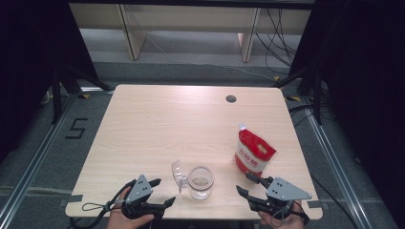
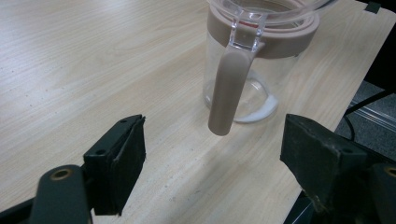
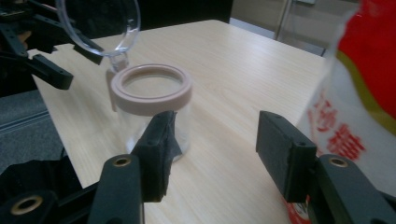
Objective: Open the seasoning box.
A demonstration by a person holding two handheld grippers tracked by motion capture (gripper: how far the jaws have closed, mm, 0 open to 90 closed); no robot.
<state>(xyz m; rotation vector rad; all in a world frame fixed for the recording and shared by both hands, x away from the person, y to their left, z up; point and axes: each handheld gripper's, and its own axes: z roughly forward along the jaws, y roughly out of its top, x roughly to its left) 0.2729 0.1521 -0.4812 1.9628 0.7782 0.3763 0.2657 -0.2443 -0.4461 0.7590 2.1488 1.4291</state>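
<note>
A clear jar (image 1: 200, 182) with a beige rim stands near the table's front edge, its hinged clear lid (image 1: 179, 174) flipped open to its left. In the left gripper view the jar (image 2: 252, 70) is straight ahead, a beige latch strap hanging down its side. My left gripper (image 1: 163, 192) (image 2: 212, 142) is open just left of the jar, with nothing between its jaws. A red and white bag (image 1: 254, 153) stands right of the jar. My right gripper (image 1: 244, 183) (image 3: 215, 149) is open and empty, between the jar (image 3: 152, 107) and the bag (image 3: 359, 93).
The wooden table (image 1: 167, 124) has a round cable hole (image 1: 231, 98) at the back right. Wooden shelf legs and cables stand on the floor beyond it. The left gripper (image 3: 42, 65) appears behind the raised lid (image 3: 100, 23) in the right gripper view.
</note>
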